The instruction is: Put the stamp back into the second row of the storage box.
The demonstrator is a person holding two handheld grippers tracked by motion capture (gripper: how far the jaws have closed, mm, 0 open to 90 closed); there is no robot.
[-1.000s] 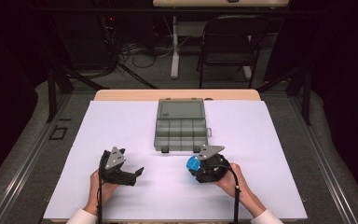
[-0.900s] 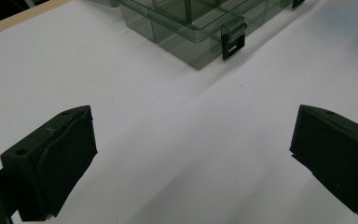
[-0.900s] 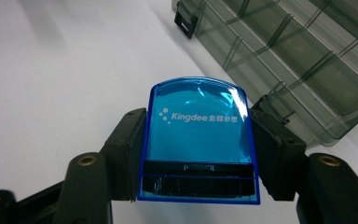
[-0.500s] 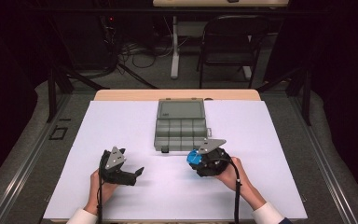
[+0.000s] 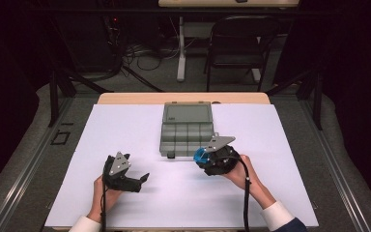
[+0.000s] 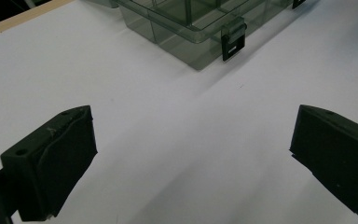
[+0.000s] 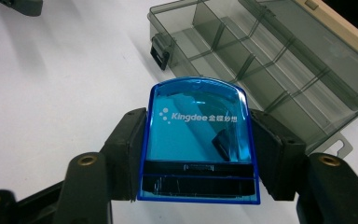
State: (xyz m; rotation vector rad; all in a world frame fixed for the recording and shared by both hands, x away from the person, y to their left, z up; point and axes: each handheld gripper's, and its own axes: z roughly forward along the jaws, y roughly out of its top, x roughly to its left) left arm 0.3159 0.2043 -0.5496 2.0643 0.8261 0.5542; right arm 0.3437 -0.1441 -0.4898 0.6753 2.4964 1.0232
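A clear blue plastic case (image 7: 198, 140) printed "Kingdee" sits between the pads of my right gripper (image 7: 198, 156), which is shut on it. In the high view this right gripper (image 5: 204, 155) holds the blue case (image 5: 201, 154) just off the front right corner of a smoky grey divided box (image 5: 186, 130) with its lid open. The box (image 7: 279, 70) has several empty compartments. My left gripper (image 5: 142, 179) rests low over the white table cover at the front left, jaws wide apart with nothing between them (image 6: 191, 154).
The white cover (image 5: 125, 130) spans the table, with a wooden strip (image 5: 183, 98) along the far edge. The box's black latch (image 6: 233, 43) faces the front. Behind the table stand a chair (image 5: 239, 43), cables and dark floor.
My right gripper has carried the blue case a little up and toward the box's front right corner. The left gripper has stayed where it was.
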